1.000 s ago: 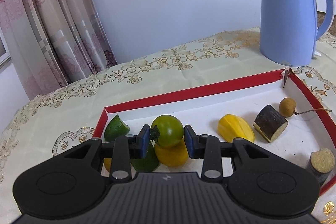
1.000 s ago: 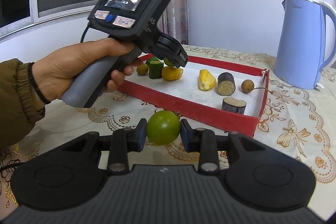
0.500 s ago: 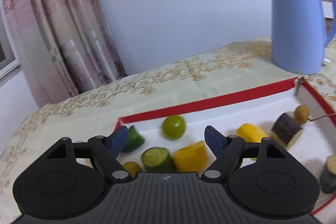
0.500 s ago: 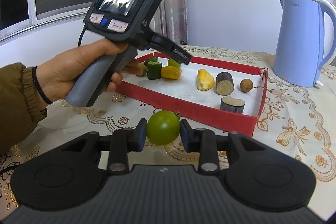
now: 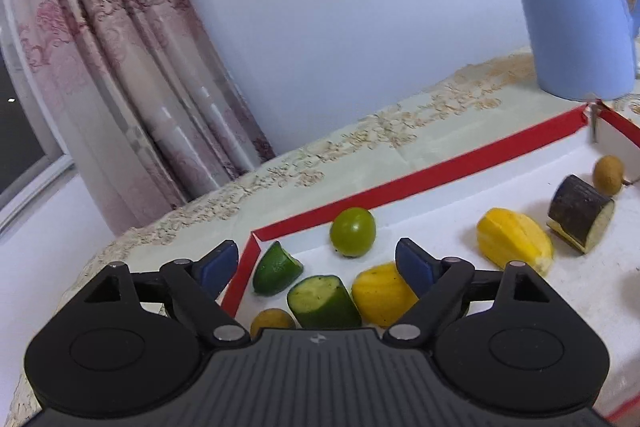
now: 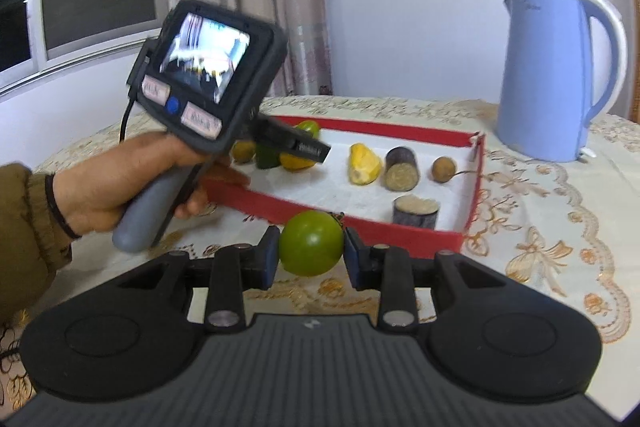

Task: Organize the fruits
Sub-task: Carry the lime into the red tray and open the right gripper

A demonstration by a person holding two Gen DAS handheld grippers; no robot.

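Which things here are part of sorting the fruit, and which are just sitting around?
Part of the job: red tray, green fruit in the right gripper, green fruit in the tray, open left gripper.
Sitting around: blue kettle, curtain.

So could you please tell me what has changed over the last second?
The left claw has just been opening and let go of the green tomato, which now rests in the red tray. The right claw stays shut on its green fruit.
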